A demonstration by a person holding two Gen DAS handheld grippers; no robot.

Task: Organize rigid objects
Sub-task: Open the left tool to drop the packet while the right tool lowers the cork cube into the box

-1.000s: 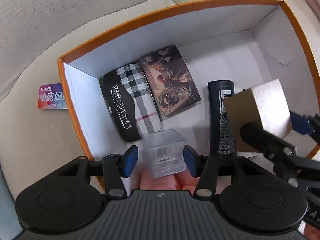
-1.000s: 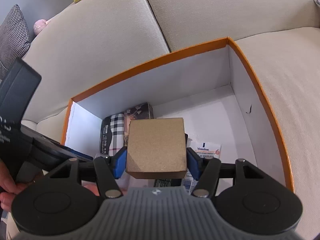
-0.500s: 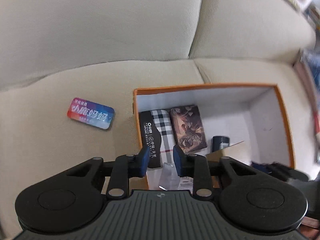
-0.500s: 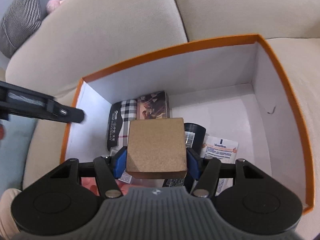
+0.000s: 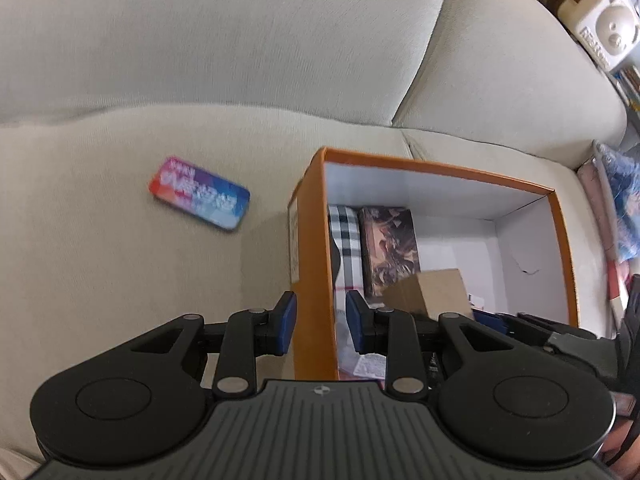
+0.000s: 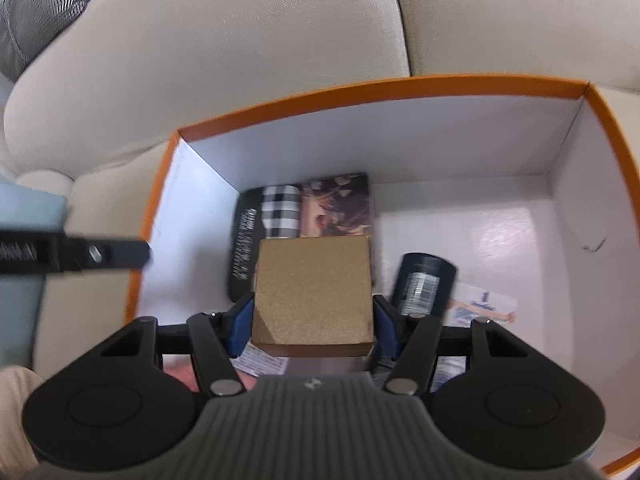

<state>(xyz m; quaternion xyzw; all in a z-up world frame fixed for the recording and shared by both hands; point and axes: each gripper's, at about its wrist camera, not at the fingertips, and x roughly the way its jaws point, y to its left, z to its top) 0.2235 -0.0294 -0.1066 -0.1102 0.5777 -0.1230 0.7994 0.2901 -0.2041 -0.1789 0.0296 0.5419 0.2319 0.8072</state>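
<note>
A: Where is the cork block (image 6: 312, 294) at this moment?

B: Pinched between the blue fingers (image 6: 242, 322) of the right gripper (image 6: 313, 326), which hold it above the inside of the orange box (image 6: 360, 90). The box sits on a beige sofa (image 5: 200, 60).

A: What lies under it?

B: On the white floor of the box, a plaid case (image 6: 280, 210) and a picture-printed box (image 6: 340, 204) side by side at the back, a dark cylinder (image 6: 424, 284) to the right, and a Vaseline packet (image 6: 484, 304) just beside that.

A: And the left gripper (image 5: 321, 322)?

B: Its fingers stand narrow and hold nothing; in its own view the box's left wall shows between them, though I cannot tell whether they touch it. A colourful tin (image 5: 199, 194) lies on the seat cushion, well left of the box.
</note>
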